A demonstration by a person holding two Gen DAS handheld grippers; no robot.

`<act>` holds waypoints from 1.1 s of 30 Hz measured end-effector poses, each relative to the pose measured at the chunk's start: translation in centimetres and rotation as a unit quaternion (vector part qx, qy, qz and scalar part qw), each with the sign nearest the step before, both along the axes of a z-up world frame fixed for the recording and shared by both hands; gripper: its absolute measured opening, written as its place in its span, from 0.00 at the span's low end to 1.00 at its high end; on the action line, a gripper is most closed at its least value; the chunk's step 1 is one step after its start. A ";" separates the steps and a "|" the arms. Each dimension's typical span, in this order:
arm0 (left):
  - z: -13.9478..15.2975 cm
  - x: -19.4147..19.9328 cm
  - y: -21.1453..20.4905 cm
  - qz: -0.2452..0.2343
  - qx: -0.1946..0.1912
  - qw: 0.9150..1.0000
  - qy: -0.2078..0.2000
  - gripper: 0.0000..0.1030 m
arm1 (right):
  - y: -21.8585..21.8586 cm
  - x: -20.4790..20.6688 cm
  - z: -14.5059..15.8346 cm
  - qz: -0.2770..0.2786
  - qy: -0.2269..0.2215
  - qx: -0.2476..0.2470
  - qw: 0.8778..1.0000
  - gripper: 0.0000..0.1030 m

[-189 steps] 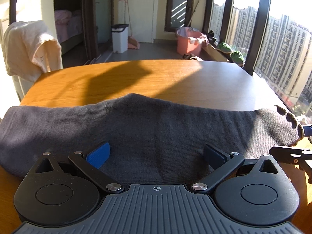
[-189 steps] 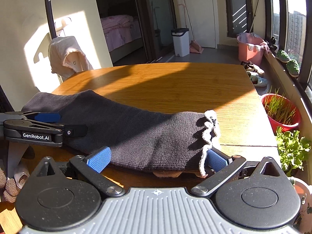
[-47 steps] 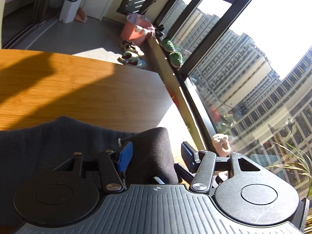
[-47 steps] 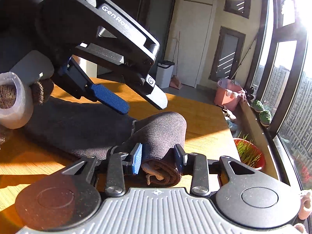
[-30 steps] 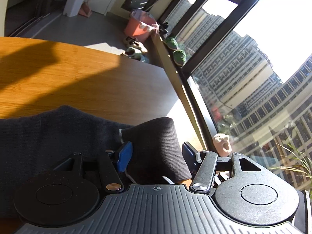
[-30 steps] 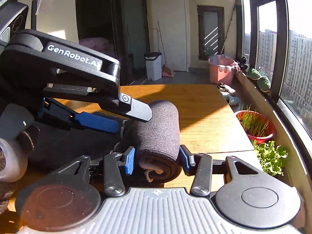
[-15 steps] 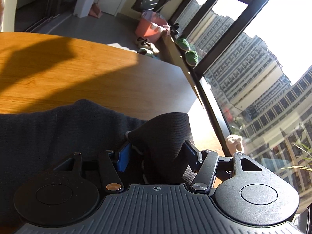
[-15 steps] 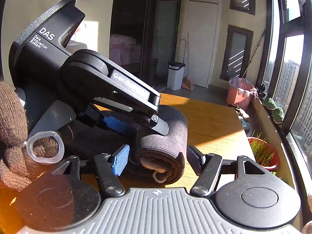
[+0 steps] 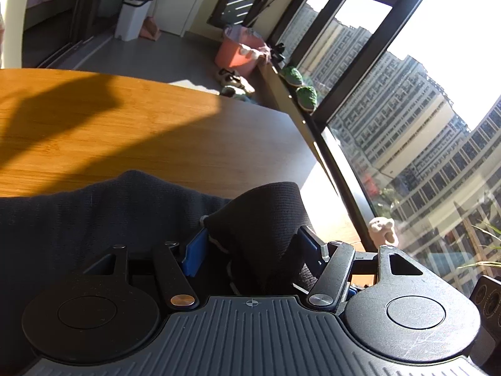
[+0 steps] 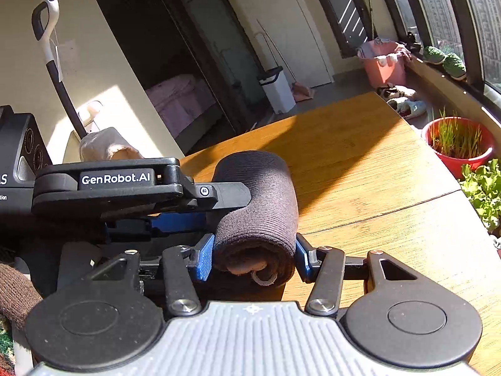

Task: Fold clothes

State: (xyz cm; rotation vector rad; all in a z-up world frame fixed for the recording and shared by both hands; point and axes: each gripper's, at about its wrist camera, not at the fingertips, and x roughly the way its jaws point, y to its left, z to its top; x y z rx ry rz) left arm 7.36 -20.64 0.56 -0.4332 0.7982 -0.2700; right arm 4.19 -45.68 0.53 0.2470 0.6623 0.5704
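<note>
A dark knit garment lies on the wooden table, and its right end is rolled into a thick tube. My left gripper has its blue pads pressed on both sides of that roll. In the right wrist view the same roll shows end-on, with a pale trim curled inside. My right gripper is shut on its near end. The left gripper reaches in from the left and holds the roll's side. A brown gloved hand shows at the lower left.
The table's right edge runs along a window sill. Beside it stand a red pot of grass and leafy plants. A pink bucket, shoes and a white bin are on the floor beyond. Bare tabletop stretches ahead.
The right gripper's fingers, spread wide of the roll half a second ago, have closed onto it. The left gripper keeps its hold and now lies level across the roll's left side.
</note>
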 end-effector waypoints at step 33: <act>1.3 -1.2 3.3 0.017 -0.012 1.000 -0.021 0.85 | -0.8 -0.4 0.7 -0.005 0.007 0.052 0.999 0.37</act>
